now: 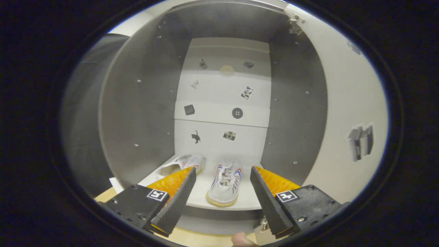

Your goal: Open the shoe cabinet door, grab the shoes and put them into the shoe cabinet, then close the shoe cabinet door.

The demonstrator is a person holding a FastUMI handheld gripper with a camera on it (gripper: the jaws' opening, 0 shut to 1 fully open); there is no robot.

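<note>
We see our gripper point(223, 187) with two wedge-shaped fingers point(178, 199) of ribbed face, on dark blocks carrying screws and small square black-and-white markers point(156, 195); our fingers stand apart.

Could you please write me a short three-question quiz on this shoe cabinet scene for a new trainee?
1. True or false: both shoes already lie on the floor of the cabinet.
2. The gripper is: A) shut on a shoe, B) open and holding nothing, C) shut on the door.
3. Which shoe shows between the fingers?

Key
1. True: the left shoe and the right shoe both rest on the cabinet's floor.
2. B: the fingers stand apart and press on nothing.
3. The right shoe, heel toward the camera; the left shoe lies partly behind the left finger. The door stands open to the right.
</note>
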